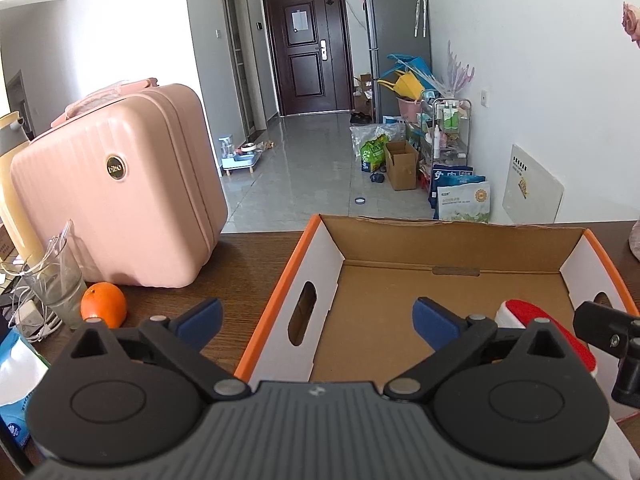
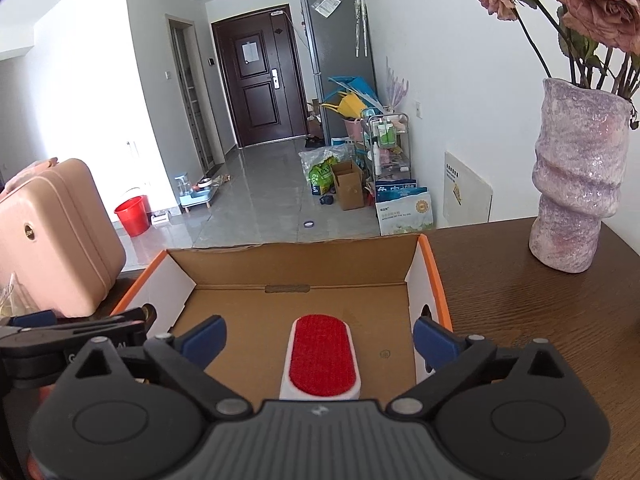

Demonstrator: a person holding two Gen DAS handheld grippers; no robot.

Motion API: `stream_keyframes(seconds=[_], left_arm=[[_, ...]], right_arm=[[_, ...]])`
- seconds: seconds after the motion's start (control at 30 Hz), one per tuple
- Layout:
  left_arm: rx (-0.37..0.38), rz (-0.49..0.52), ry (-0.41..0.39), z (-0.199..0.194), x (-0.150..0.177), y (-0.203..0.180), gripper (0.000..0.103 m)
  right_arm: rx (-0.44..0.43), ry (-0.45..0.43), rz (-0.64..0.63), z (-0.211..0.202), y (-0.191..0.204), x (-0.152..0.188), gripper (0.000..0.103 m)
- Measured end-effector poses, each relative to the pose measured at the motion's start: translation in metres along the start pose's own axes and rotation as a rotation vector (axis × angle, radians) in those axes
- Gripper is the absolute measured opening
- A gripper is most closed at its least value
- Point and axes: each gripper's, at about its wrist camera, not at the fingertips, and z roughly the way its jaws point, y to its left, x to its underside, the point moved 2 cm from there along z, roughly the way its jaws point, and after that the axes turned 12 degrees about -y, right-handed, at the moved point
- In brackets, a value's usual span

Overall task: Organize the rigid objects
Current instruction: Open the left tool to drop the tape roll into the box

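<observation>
Brush, red pad in white body, lies flat on the floor of the cardboard box, pad up, w/ its near end hidden under the right gripper. That gripper hangs over the box interior, blue fingers spread wide on either side of the brush, touching nothing. Left gripper is likewise wide open and empty, straddling the box's left wall: one finger outside over the table, the other inside.

Risks, as I judge them:
- Left gripper dropping from here could catch the thin wall btwn its fingers and shove or tip the box.
- The two grippers sit close together; a sideways reach by either could knock the other.
- Orange just beside the plastic cup and the pink case; grabbing it w/ a wide sweep could topple the cup.

View differences: left wrist cam alone shows orange, cup and cables at table's left, and only a sliver of the brush. Right wrist cam shows the brush nearly whole, plus a vase w/ roses on the right side of the table, well apart from the box.
</observation>
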Motion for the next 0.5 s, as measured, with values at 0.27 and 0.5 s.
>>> stream_keyframes(seconds=[0.27, 0.5], left_arm=[[0.024, -0.026, -0.005, -0.022, 0.003, 0.009, 0.103], [0.033, -0.039, -0.029, -0.05, 0.005, 0.02, 0.103]], right_arm=[[0.003, -0.032, -0.033, -0.022, 0.005, 0.0, 0.103], [-0.016, -0.079, -0.054, -0.052, 0.01, 0.003, 0.103]])
